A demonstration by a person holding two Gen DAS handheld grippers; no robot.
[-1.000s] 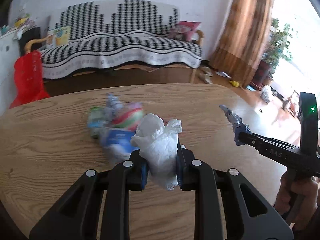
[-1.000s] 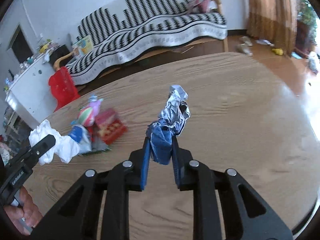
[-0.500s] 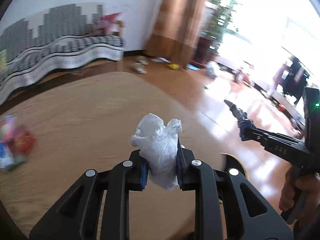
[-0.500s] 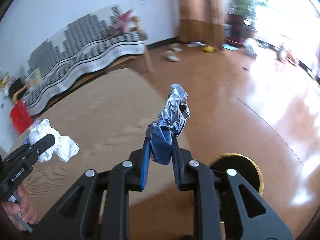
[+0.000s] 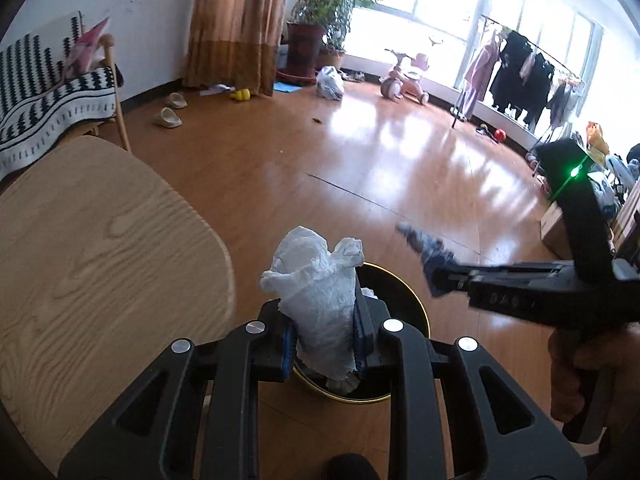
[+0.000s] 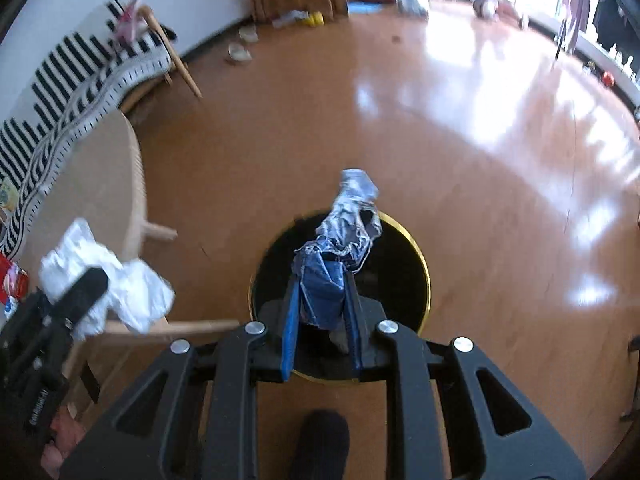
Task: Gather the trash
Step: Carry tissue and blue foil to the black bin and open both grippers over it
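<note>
Nearest the lens at bottom centre of the left wrist view, the left gripper (image 5: 324,340) has its jaws clamped on a crumpled white tissue (image 5: 316,292), which stands up out of the pinch. At bottom centre of the right wrist view, the right gripper (image 6: 322,320) has its jaws pressed together on a crushed blue and silver foil wrapper (image 6: 340,248), gripped by its blue end with the silver part sticking forward.

Just beyond both loads, centre of each frame, sits a round black bin (image 6: 404,280) with a gold rim on the wooden floor (image 6: 460,128). The wrapper hangs right above its opening. The tissue looks lined up over the near rim, though depth is hard to judge. Both pieces seem held high and steady so they can drop straight in once the jaws part.

At the left of the frame is the rounded edge of the wooden counter (image 5: 100,240). Farther off, upper left, a black-and-white striped sofa (image 5: 48,80) stands by the wall.
</note>
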